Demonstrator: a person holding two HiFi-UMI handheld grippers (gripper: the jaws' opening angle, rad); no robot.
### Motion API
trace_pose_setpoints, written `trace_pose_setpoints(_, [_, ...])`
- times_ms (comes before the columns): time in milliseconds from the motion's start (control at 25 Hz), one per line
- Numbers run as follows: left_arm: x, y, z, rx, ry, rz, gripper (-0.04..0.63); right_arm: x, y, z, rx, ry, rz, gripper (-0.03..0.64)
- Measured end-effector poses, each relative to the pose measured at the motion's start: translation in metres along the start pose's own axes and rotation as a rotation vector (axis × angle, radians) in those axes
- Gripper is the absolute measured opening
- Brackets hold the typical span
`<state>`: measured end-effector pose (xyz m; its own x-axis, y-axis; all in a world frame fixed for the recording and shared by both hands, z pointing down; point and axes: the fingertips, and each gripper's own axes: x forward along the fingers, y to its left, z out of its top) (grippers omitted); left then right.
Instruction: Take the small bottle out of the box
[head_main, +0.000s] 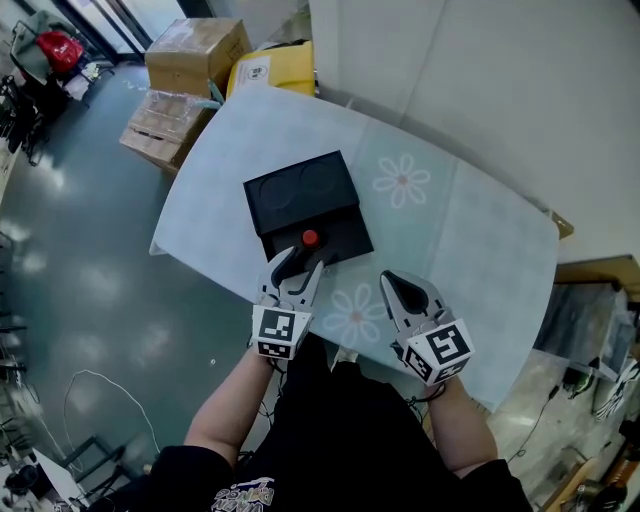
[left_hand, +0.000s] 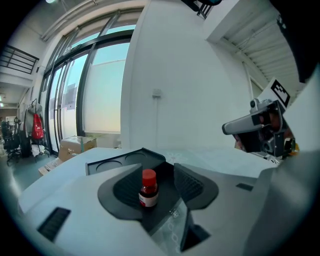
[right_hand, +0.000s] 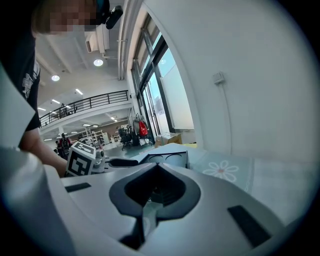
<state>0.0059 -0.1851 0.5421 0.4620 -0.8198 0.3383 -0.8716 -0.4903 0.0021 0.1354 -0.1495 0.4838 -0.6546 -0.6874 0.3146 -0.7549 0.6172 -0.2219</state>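
Note:
A small brown bottle with a red cap (left_hand: 148, 189) stands upright on the near, flat half of a black box (head_main: 330, 215). The box's far half (left_hand: 117, 161) has two round recesses. My left gripper (left_hand: 157, 171) is open, a jaw on each side of the bottle, and neither pad touches it. From the head view the bottle's red cap (head_main: 310, 238) shows just past the left gripper (head_main: 303, 258). My right gripper (head_main: 392, 283) hovers over the table to the right of the box. It is shut and empty (right_hand: 156, 167).
The box lies on a pale tablecloth with flower prints (head_main: 401, 181). A white wall (head_main: 480, 90) runs along the table's far side. Cardboard boxes (head_main: 195, 50) and a yellow box (head_main: 270, 68) sit on the floor past the table's left end.

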Motion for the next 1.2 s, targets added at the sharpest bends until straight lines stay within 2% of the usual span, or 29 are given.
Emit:
trace_pose_setpoints(760, [0.052,0.017,-0.025,-0.006,0.047,-0.038,0.206,0.025,-0.014,-0.023,0.065,0.067,-0.047,0.023])
trace_pose_setpoints(1200, [0.061,0.023,-0.028,0.002,0.057,-0.013,0.204,0.027,-0.014,-0.036,0.090,0.094,-0.049,0.023])
